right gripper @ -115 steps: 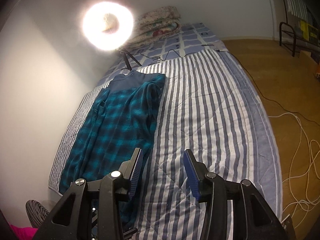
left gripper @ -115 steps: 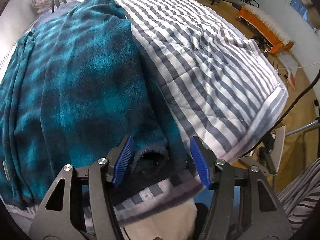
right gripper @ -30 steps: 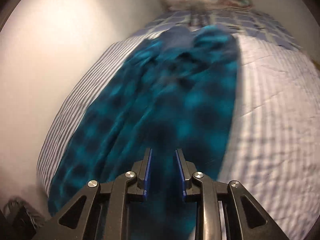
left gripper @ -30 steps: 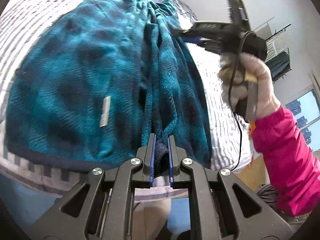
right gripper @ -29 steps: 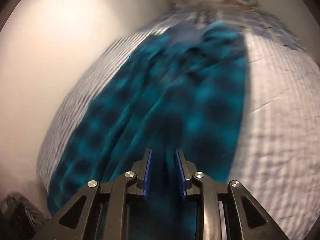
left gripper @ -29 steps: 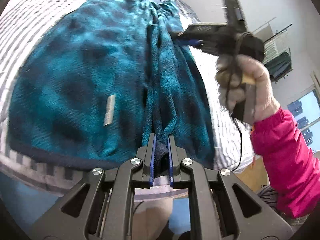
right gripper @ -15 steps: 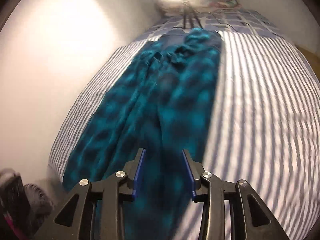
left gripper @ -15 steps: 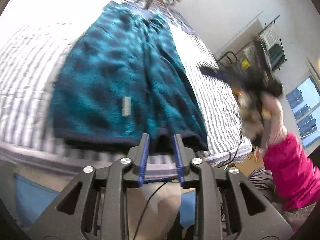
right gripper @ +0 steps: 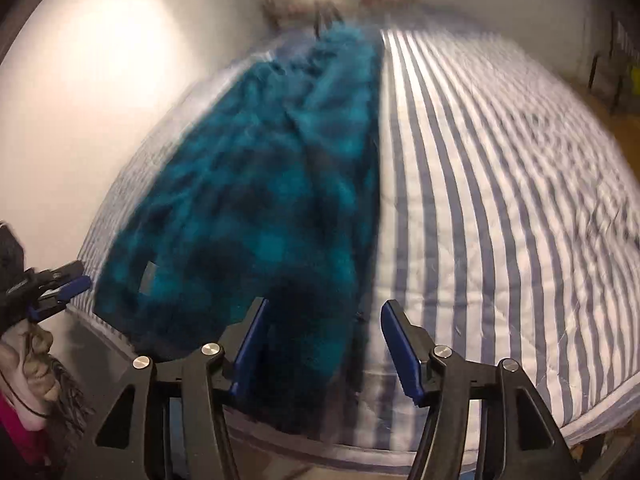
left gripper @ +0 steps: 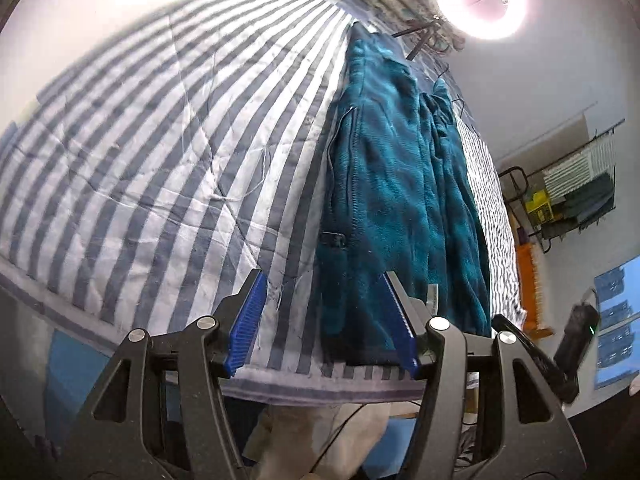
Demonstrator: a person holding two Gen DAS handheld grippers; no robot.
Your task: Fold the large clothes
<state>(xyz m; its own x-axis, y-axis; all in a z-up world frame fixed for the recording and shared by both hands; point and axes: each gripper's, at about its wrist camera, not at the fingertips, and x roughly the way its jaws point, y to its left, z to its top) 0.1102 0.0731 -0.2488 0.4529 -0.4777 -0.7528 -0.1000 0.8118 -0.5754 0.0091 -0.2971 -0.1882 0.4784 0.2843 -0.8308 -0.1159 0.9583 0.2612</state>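
With my left gripper (left gripper: 322, 322) and right gripper (right gripper: 320, 346) just opened and empty, the teal fleece (left gripper: 400, 200) lies lengthwise on the bed (left gripper: 160, 140) toward 12 o'clock, so I'd regrasp its hem corners evenly.

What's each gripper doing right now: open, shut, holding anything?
Left gripper: open, jaws just opened, holding nothing; the teal fleece garment lies on the striped quilt.
Right gripper: open, jaws just opened, gripping nothing.
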